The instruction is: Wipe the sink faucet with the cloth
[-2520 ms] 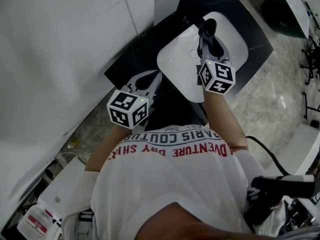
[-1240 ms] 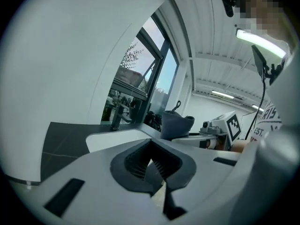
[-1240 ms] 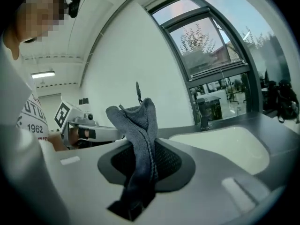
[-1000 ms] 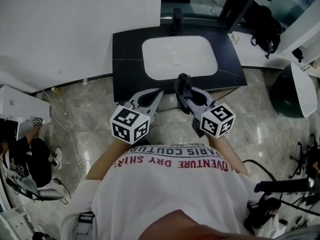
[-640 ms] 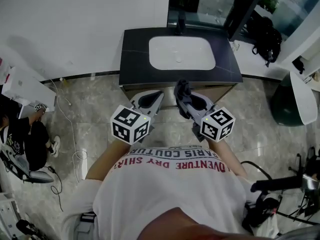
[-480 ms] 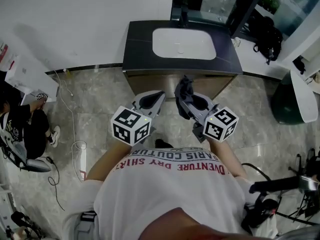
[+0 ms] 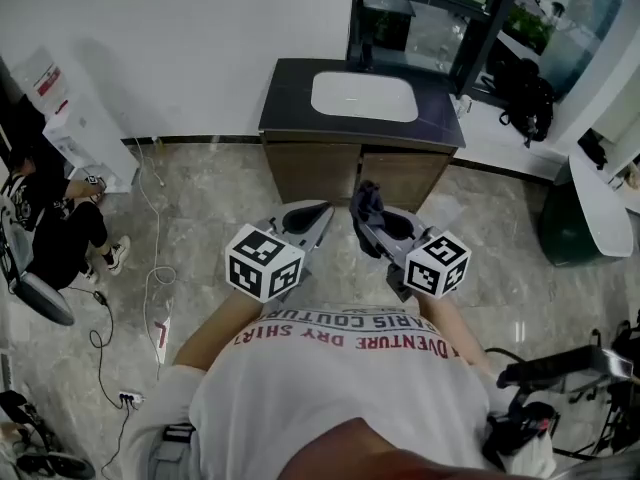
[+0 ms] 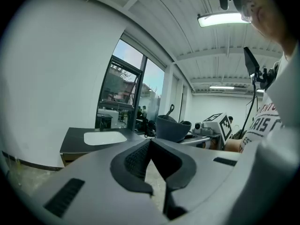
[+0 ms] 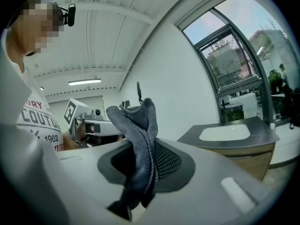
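Right fingers: the right gripper (image 7: 370, 226) pinches the grey cloth (image 9: 138, 139), which sticks up out of the jaws.
Left fingers: the left gripper (image 7: 322, 212) is pressed together on nothing.
Sink: the sink (image 7: 364, 97) lies well ahead of both fingertips, and its counter (image 7: 290, 98) runs crosswise to them.
Nearer arm: neither looks closer, but the right one carries the cloth.
Hard to make out: the faucet, probably beyond the basin's far rim, is too small and dark to pick out.

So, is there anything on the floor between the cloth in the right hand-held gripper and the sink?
Nothing visible stands in the way. The right hand-held gripper holds the cloth, and only open floor lies between it and the cabinet under the sink. The faucet is too small to make out.
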Tool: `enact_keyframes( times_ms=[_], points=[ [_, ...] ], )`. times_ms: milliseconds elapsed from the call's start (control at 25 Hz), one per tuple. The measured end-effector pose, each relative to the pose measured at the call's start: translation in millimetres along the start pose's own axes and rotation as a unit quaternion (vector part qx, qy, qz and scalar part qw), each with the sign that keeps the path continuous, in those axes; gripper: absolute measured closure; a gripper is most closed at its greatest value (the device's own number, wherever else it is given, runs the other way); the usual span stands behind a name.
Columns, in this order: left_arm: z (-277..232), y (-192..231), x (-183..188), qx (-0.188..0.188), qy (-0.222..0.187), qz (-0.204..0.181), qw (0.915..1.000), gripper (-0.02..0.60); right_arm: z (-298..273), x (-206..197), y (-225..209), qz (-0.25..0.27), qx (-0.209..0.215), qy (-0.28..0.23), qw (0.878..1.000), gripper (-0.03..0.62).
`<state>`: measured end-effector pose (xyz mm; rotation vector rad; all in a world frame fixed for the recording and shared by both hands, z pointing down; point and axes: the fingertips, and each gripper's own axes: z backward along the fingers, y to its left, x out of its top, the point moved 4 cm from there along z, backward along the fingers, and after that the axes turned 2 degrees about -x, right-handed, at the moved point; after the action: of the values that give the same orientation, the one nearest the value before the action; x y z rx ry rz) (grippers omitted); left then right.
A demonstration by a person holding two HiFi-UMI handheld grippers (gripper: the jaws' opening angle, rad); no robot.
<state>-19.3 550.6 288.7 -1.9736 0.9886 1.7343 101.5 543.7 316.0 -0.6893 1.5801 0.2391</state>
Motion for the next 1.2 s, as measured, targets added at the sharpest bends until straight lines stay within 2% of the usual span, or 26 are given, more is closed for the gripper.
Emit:
enact_keyframes(
  times_ms=[160, 280, 360, 480, 880, 1200],
  points=[
    [13, -59, -11, 0.022, -0.038, 0.007, 0.999, 0.58, 60, -7, 16, -0.005, 0.012, -0.016, 1.0, 0.516],
    [16, -100, -27, 0.015, -0.033, 0.019, 0.9992, 0.58, 99, -21, 29, -0.005, 0.004, -0.008, 1.0, 0.516],
    [16, -124, -25, 0.008, -0.038, 0.023, 0.999, 0.58, 122, -20, 34, -0.007, 0.002, -0.009, 1.0, 0.516],
    [17, -151, -15, 0.007, -0.04, 0.008, 0.9992, 0.58, 149, -13, 44, -0.007, 0.01, -0.018, 1.0, 0.516],
    [19, -192, -20, 0.006, -0.036, -0.001, 0.9993, 0.58, 189, -16, 60, -0.002, 0.027, -0.035, 0.999, 0.516],
    [23, -194, -13, -0.001, -0.035, 0.0, 0.9994, 0.581, 188, -8, 66, 0.003, 0.026, -0.036, 0.999, 0.516]
  ],
)
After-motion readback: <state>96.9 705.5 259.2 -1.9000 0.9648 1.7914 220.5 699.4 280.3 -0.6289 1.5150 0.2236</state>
